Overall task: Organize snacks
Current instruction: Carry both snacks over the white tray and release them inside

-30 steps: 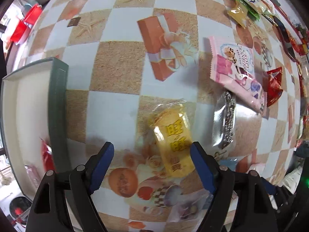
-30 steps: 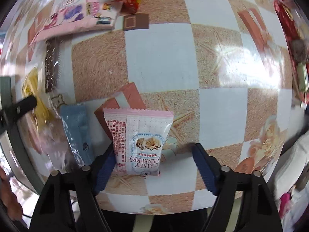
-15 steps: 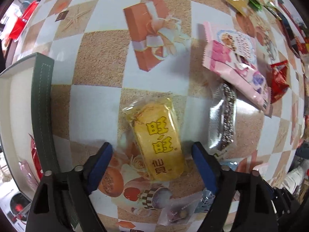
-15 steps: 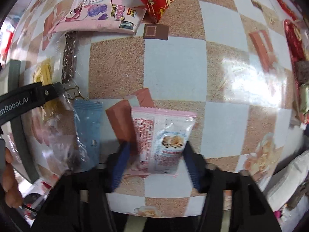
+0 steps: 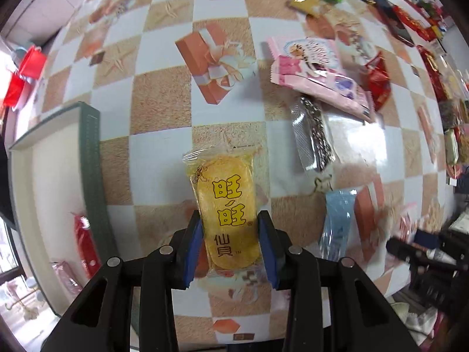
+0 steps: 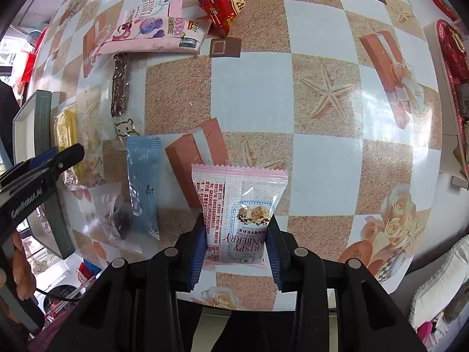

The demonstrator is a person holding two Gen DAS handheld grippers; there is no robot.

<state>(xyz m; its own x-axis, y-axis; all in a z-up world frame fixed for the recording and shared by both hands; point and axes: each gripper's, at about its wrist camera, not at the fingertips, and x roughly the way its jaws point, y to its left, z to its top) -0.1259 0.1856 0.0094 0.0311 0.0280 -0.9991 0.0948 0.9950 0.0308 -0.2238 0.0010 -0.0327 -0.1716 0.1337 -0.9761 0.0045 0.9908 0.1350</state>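
Observation:
My left gripper [image 5: 230, 248] is shut on a yellow rice cracker pack [image 5: 225, 205] with yellow characters, over the checkered tablecloth. The green-rimmed box [image 5: 91, 158] with white inside stands to its left. My right gripper [image 6: 234, 252] is shut on a pink and white cranberry crisp packet [image 6: 237, 214]. In the right wrist view the left gripper [image 6: 44, 167] shows at the left edge with the yellow pack [image 6: 66, 138], next to the box [image 6: 44, 123].
A light blue packet [image 6: 143, 184], a clear packet with a dark snack [image 6: 112, 214], a dark bar [image 6: 120, 85], a pink Toy Story pack [image 6: 152, 26] and a red packet [image 6: 222, 3] lie on the table. Many snacks [image 5: 410, 20] line the far right. Red wrappers [image 5: 85, 243] lie in the box.
Both grippers have closed: the left on the yellow rice cracker pack, the right on the cranberry crisp packet. Both were open around their packets a second ago.

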